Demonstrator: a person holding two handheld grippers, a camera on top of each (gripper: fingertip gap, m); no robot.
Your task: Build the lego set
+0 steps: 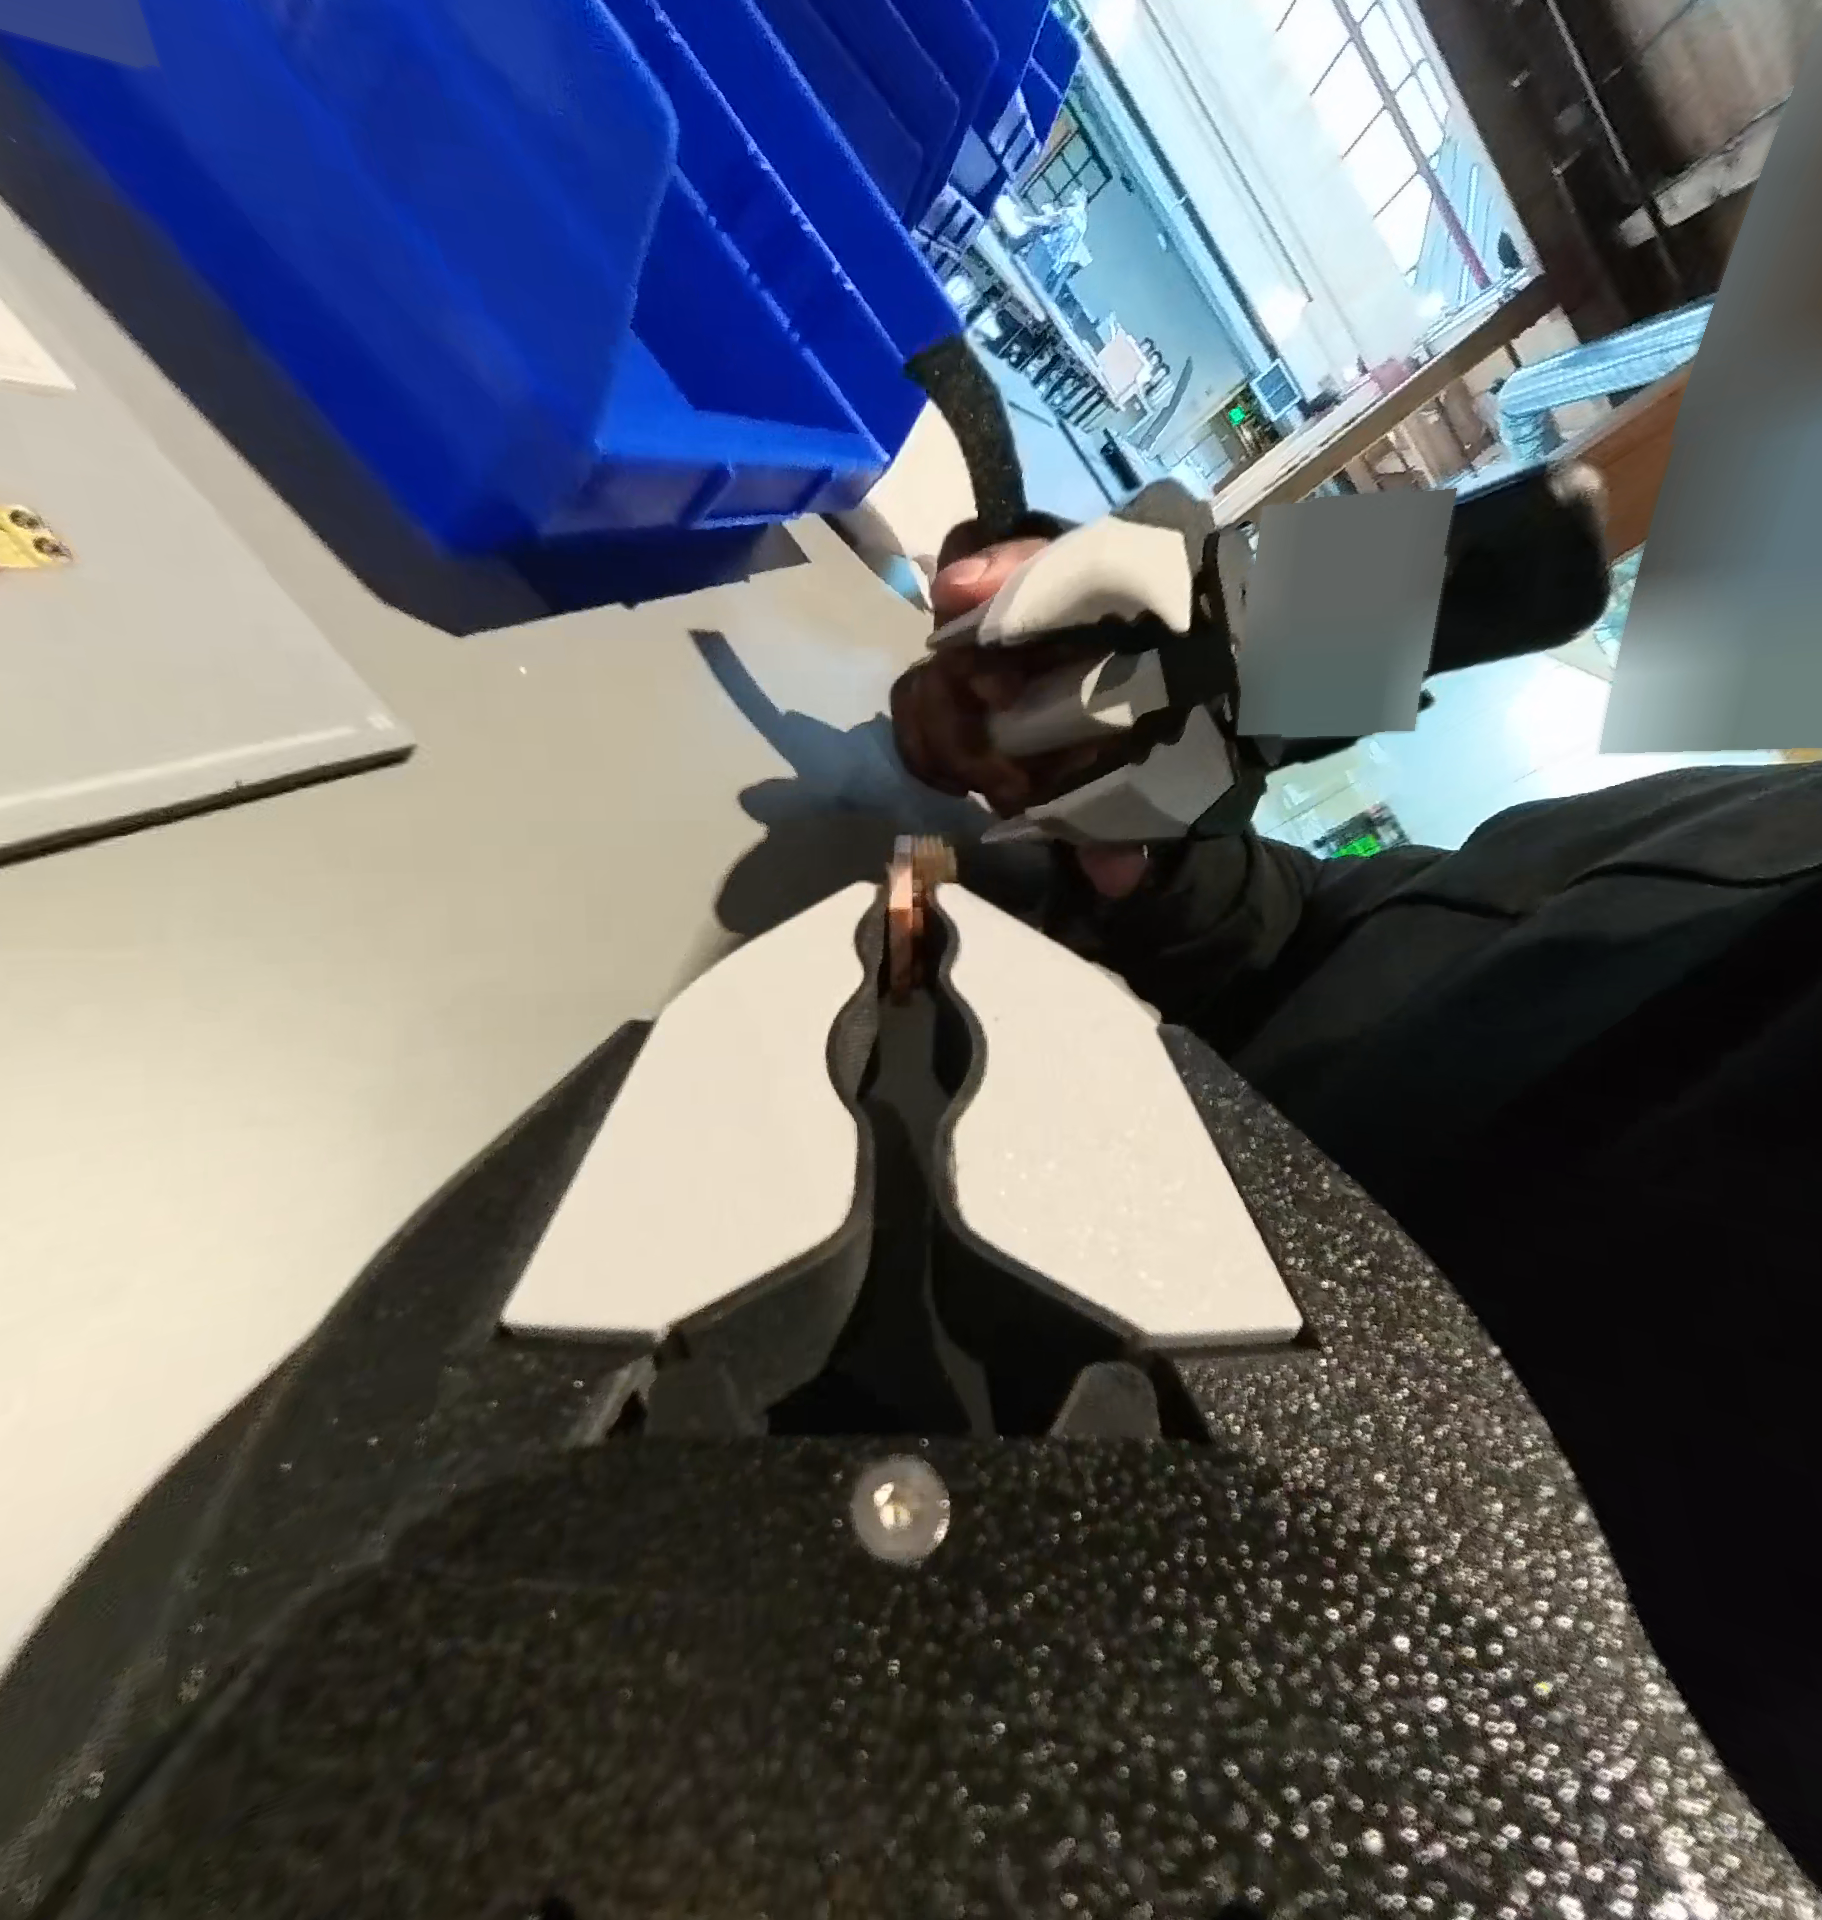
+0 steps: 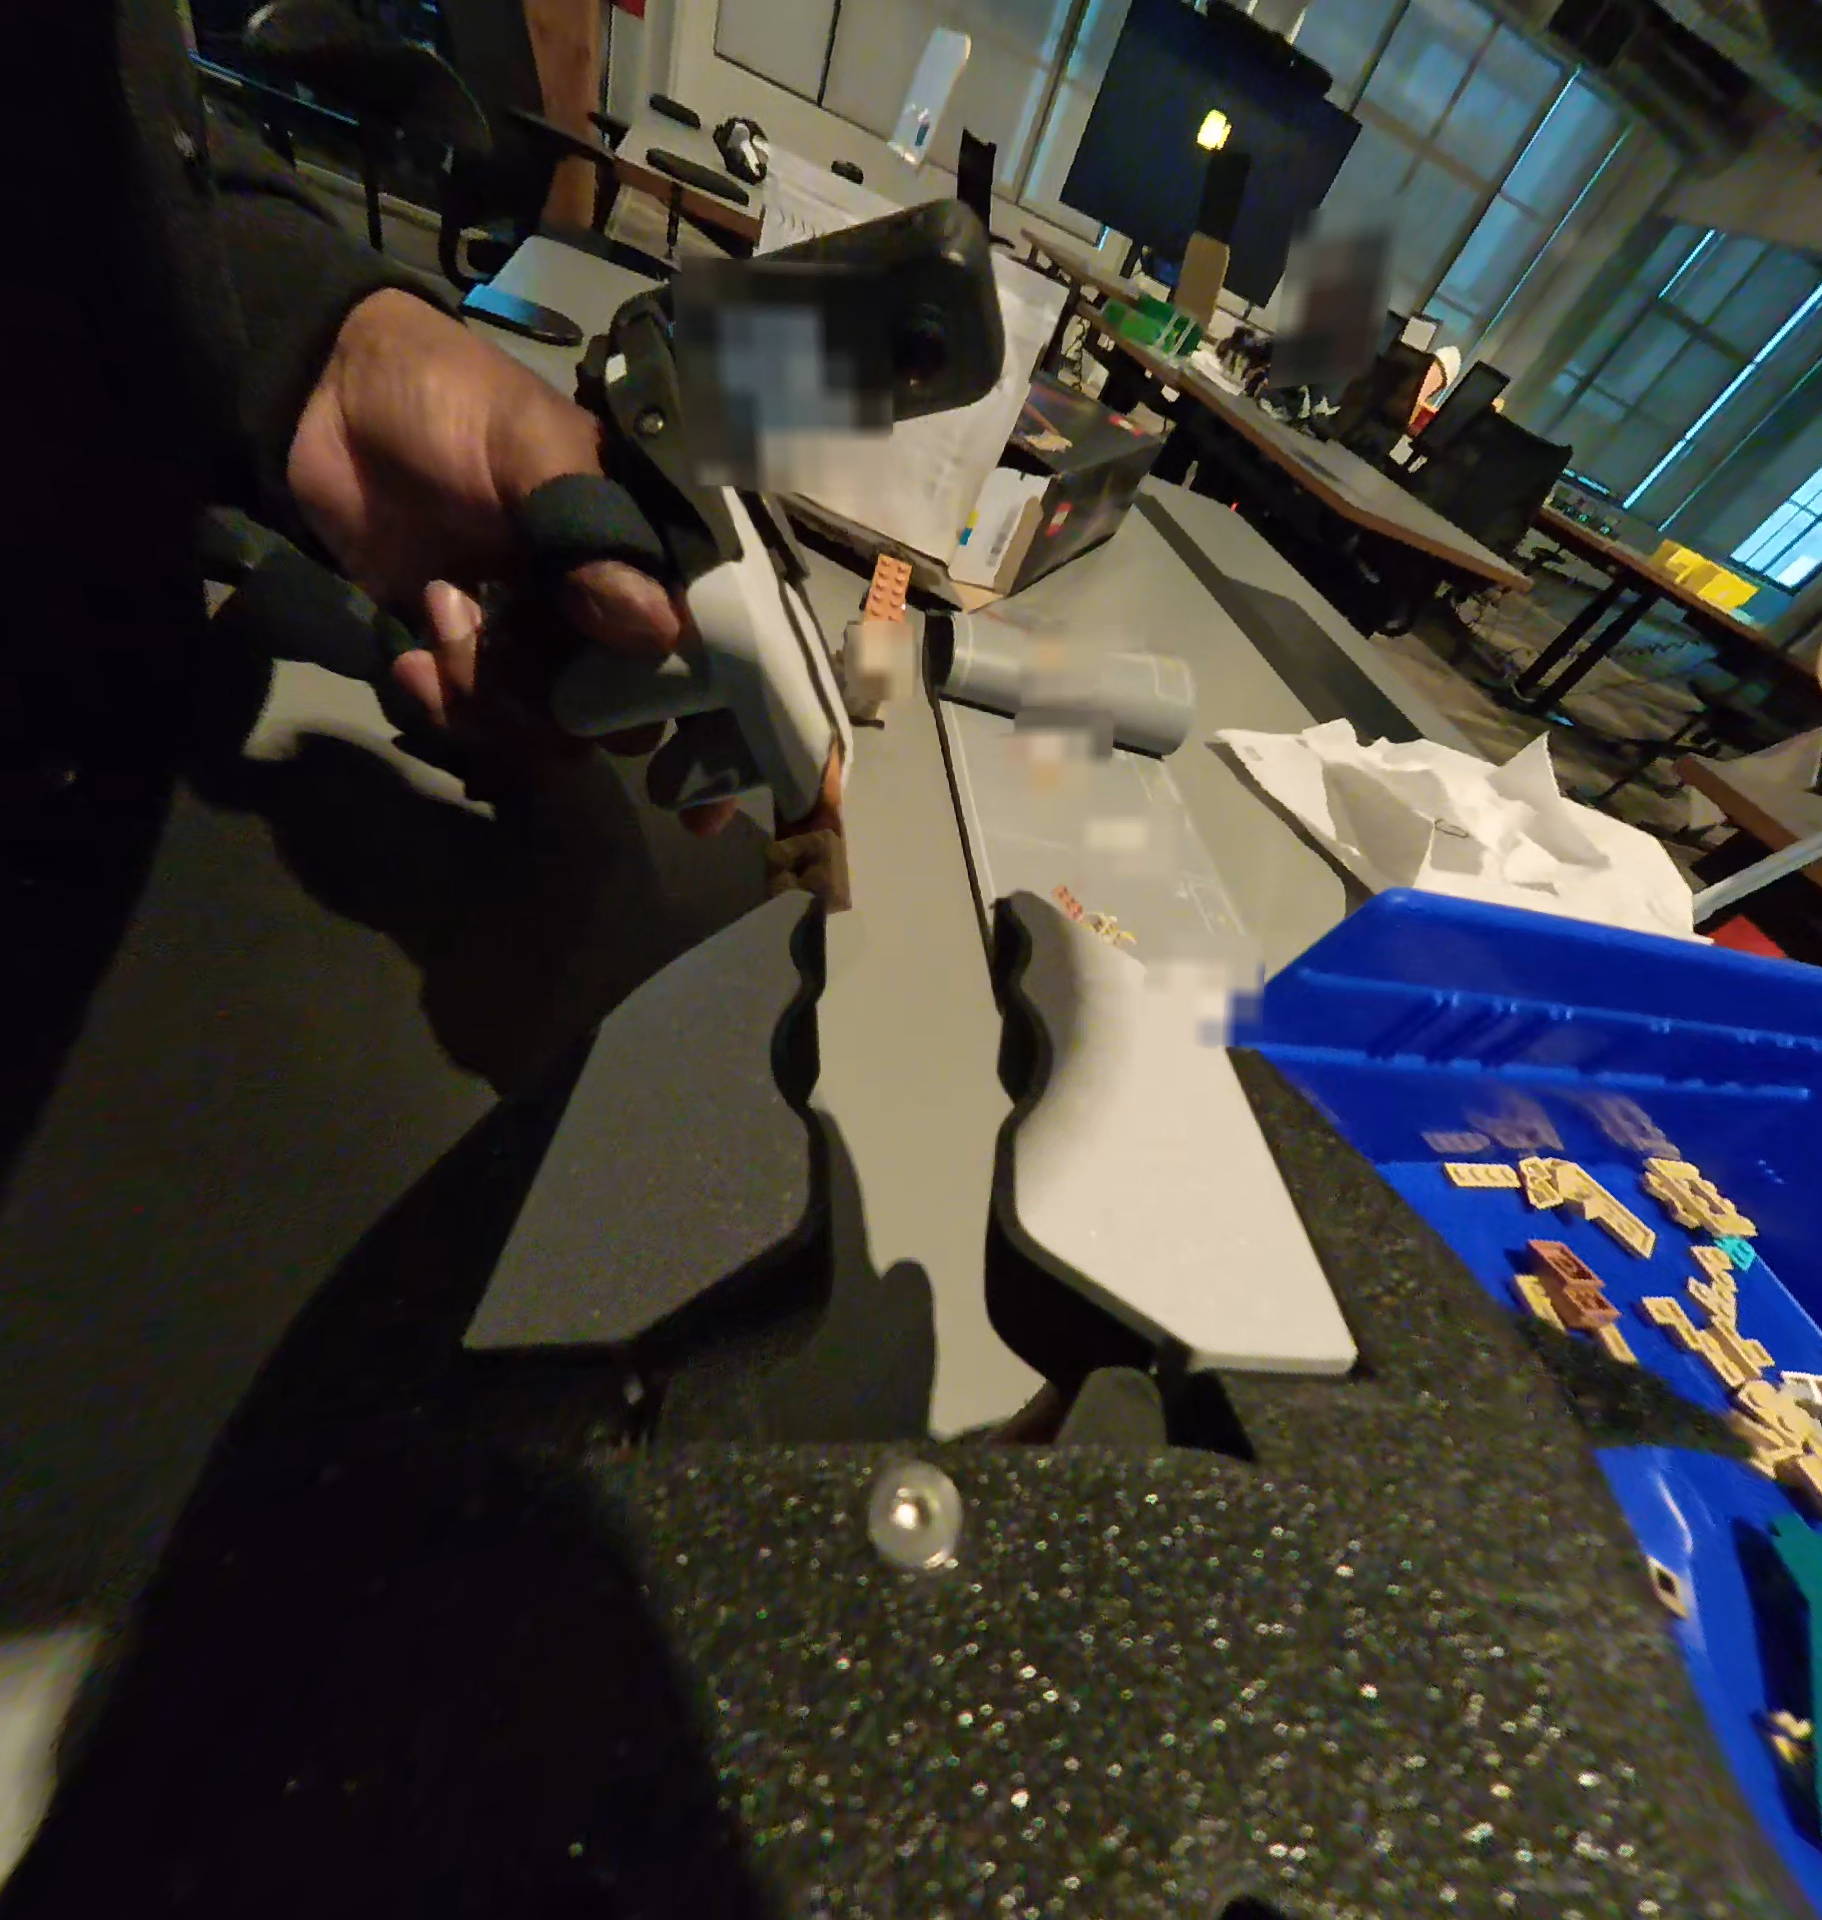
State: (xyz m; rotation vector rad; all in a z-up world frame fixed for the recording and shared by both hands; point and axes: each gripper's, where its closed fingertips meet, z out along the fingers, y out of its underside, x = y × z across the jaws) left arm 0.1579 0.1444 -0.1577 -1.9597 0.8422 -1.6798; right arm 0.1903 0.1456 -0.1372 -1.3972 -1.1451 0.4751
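Over grey table; left gripper pinching brown piece; right gripper agape

left wrist view: camera sits just behind the left gripper, looking forward along its grey fingers, rolled so the table runs steeply up the left side. close range; blue bins fill the upper left, windows far off at upper right. the right gripper is near, just beyond the fingertips.

right wrist view: camera behind the right gripper, facing along the table into a dim room, tilted. bin close at right. left gripper near, upper left.

shared: the table, the blue bins, and each other's gripper; the views face roughly toward one another.
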